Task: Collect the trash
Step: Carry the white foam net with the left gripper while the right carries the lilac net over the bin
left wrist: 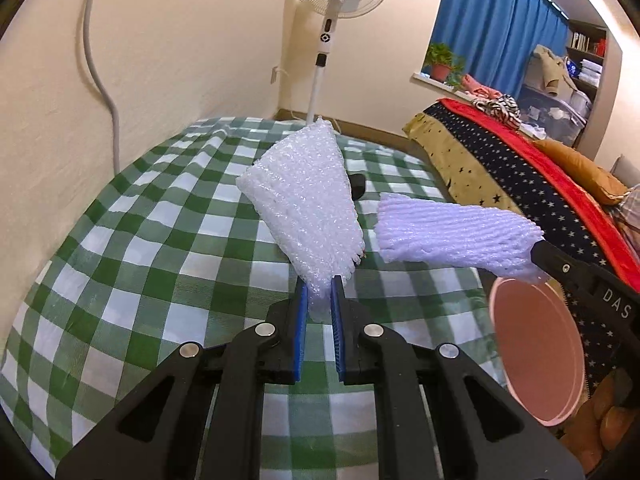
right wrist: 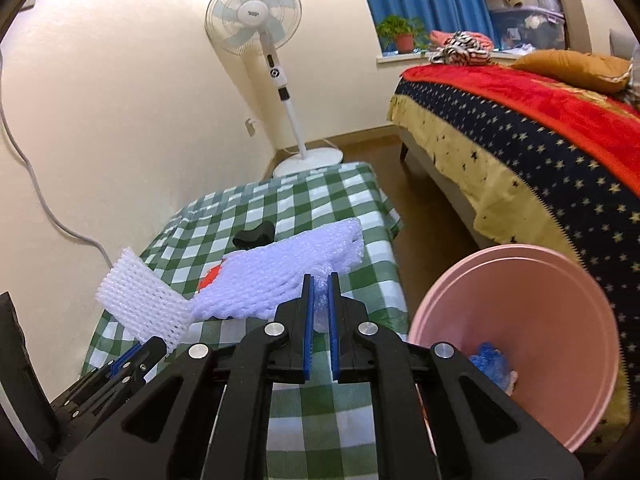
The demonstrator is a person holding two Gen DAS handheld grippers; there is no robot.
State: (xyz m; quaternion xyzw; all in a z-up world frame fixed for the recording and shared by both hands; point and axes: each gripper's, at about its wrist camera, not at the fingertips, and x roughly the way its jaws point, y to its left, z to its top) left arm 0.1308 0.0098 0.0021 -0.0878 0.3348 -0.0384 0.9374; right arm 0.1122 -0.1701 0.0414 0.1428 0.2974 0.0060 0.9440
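Note:
My left gripper [left wrist: 319, 286] is shut on a white foam net sleeve [left wrist: 304, 204] and holds it above the green checked tablecloth [left wrist: 160, 248]. My right gripper [right wrist: 319, 280] is shut on a second white foam net sleeve [right wrist: 280, 272], which also shows in the left wrist view [left wrist: 452, 236]. The left gripper's sleeve shows in the right wrist view [right wrist: 140, 296] at lower left. A pink bin [right wrist: 560, 320] stands to the right of the table, with blue trash [right wrist: 490, 364] inside. The bin also shows in the left wrist view [left wrist: 536, 356].
A small black object [right wrist: 254, 236] and something orange-red [right wrist: 210, 276] lie on the cloth behind the sleeves. A white standing fan [right wrist: 256, 20] stands in the corner. A bed with a starred blanket [right wrist: 540, 152] is on the right, beyond a strip of wooden floor.

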